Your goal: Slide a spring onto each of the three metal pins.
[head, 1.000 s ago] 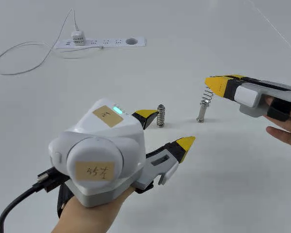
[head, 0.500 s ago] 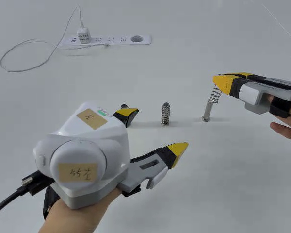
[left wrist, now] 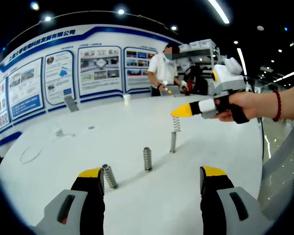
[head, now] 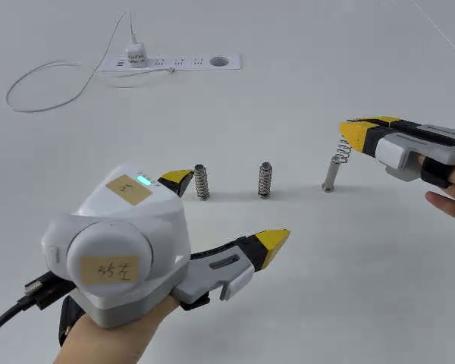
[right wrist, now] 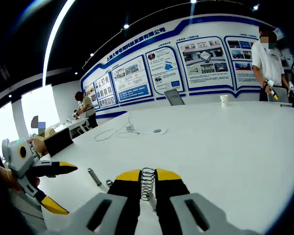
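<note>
Head view: right tongs (head: 346, 129) pinch a spring (head: 343, 150) by its top coils, lower end meeting the rightmost pin (head: 330, 176); left tongs (head: 232, 206) gape empty. The spring looks light and squashy, so hold it gently.

Left tool (head: 227, 208): black jaws are ending in yellow tips, joining a rounded white-grey housing (head: 125, 227).
Stickers (head: 127, 189): two tan paper labels are carrying handwritten marks, on its top and round rear cap.
Light (head: 143, 180): a small green lamp is glowing at its 1 o'clock edge.
Cable (head: 7, 324): a thick black lead is leaving the housing at 8 o'clock.
Right tool (head: 351, 130): yellow tips are giving way to black, then grey-white.
Bracelet (left wrist: 277, 99): a thin red band is circling the wrist.
</note>
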Tool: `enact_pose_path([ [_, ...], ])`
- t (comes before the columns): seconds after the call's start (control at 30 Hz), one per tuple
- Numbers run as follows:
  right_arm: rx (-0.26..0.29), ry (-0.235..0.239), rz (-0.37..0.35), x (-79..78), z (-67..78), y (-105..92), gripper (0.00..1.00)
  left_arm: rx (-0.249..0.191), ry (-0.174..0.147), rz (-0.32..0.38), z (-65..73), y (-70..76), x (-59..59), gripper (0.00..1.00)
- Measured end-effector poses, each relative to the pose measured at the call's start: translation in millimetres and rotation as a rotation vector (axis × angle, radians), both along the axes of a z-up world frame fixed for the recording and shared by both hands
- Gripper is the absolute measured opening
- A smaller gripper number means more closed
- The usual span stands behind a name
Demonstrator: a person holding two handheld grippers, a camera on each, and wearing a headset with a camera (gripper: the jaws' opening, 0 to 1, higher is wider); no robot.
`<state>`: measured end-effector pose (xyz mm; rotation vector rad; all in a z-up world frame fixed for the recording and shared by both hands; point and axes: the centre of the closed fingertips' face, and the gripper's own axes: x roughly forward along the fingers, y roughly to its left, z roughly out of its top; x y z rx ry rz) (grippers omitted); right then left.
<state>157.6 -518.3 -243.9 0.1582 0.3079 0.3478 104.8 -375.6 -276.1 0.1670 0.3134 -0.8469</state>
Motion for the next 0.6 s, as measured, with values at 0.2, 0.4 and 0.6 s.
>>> enact_pose_path([
  [0.2,-0.030,-0.012,0.000,4.2,-2.1,-1.8,0.11,0.006,0.014,0.016,-5.7,5.5,5.0,0.87],
  [0.4,-0.036,-0.023,0.000,8.0,-2.3,-2.4,0.11,0.005,0.034,0.030,-9.5,8.5,7.1,0.90],
  [0.6,-0.074,-0.034,0.009,10.1,-4.9,-0.9,0.11,0.013,0.041,0.030,-13.1,8.7,8.0,0.92],
])
